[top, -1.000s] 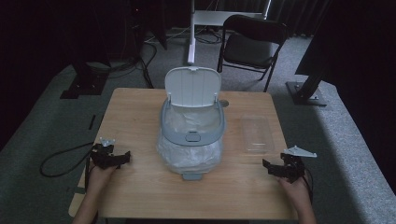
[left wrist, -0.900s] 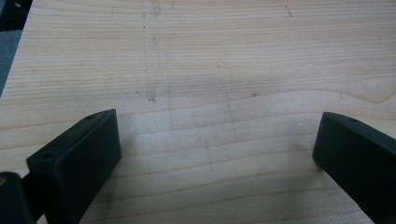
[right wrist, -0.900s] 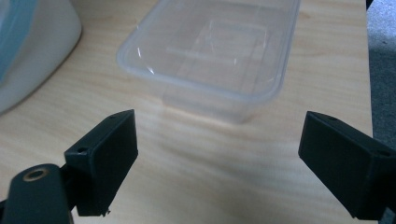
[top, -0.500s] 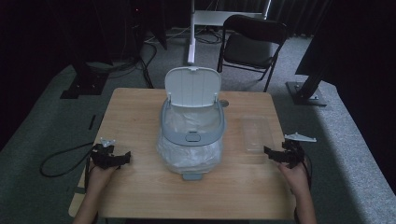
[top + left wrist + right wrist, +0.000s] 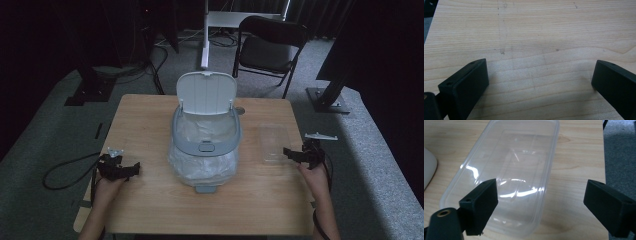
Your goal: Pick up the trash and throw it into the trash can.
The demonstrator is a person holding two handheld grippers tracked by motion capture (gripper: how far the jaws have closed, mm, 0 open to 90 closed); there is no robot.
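While both tools (image 5: pixel 134 169) (image 5: pixel 289 152) gape empty, the clear tray's (image 5: pixel 506 177) near end is cut off.

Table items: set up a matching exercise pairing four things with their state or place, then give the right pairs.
1. bin lid
2. clear plastic container
3. left gripper
4. folding chair

A. lies flat near the table's right edge
B. stands on the floor beyond the table
C. raised upright
D. open over bare wood

Pairs: 1-C, 2-A, 3-D, 4-B
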